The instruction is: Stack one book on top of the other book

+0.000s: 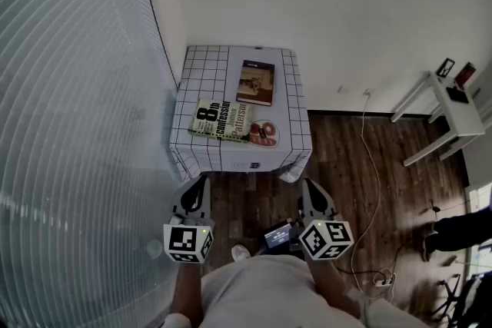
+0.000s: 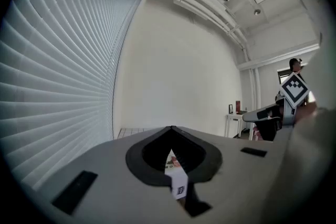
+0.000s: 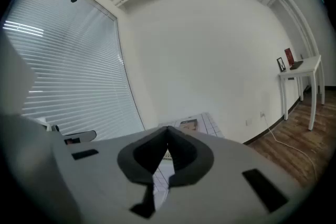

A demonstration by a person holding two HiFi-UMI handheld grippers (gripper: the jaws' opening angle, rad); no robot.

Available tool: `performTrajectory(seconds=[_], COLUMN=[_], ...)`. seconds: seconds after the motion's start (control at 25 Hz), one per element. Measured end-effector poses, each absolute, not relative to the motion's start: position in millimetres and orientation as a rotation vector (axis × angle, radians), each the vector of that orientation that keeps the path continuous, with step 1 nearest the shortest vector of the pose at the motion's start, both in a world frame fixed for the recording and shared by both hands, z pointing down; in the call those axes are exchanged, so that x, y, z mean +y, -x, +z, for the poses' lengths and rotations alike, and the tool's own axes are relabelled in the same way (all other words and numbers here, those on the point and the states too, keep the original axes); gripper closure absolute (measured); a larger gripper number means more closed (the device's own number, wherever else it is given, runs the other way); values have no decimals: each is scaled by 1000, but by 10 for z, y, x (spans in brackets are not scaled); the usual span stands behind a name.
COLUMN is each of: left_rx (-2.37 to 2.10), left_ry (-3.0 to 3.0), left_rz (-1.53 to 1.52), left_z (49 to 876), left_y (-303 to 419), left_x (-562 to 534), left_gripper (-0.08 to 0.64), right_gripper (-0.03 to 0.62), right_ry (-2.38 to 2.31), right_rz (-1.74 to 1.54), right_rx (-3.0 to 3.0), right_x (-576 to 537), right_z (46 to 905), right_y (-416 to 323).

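Your left gripper (image 1: 201, 184) and right gripper (image 1: 306, 187) sit at the lower middle of the head view, jaws pressed together on nothing, both short of the table's near edge. Above them the small table (image 1: 231, 157) wears a white grid-lined cloth. The green book (image 1: 221, 120) lies left of its centre, the brown book (image 1: 256, 82) apart from it, nearer the wall. Blinds (image 1: 69, 127) fill the frame's left, a white wall (image 1: 346, 4) the top, and dark wood floor (image 1: 346, 157) runs right to a white side table (image 1: 453, 111).

— How many books?
— Two: a green book (image 1: 221, 120) and a brown book (image 1: 256, 82).
— Tables?
— Two — a checked table (image 1: 231, 157), a white side table (image 1: 461, 119).
— Grippers?
— Two — left gripper (image 1: 204, 182), right gripper (image 1: 306, 185).
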State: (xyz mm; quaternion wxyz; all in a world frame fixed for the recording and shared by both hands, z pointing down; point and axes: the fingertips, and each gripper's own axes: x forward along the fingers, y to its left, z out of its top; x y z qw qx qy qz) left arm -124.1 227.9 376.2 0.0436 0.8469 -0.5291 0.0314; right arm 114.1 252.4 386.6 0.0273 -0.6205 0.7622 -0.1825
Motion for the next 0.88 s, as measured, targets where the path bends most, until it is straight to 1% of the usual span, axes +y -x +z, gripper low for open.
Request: performTrajectory(seconds=[0.16,0.4,0.88], left_rx=[-1625,-1602,-1579], left_ry=[-2599,-2608,-2611], left_rz=[138,129,134], left_z=[3763,3771,3845], left_y=[1343,1316,1343], left_x=[2273,2274,2370], left_gripper=[552,552,552], right_gripper=[584,584,584], right_ry=[1858,1837,1866], right_rz=[-550,-545,-519], right_rx=[2360,2359,2424], right_x=[2473,2481,2645], right_z=[3847,3831,3926], right_y=[-1011,-989,-833])
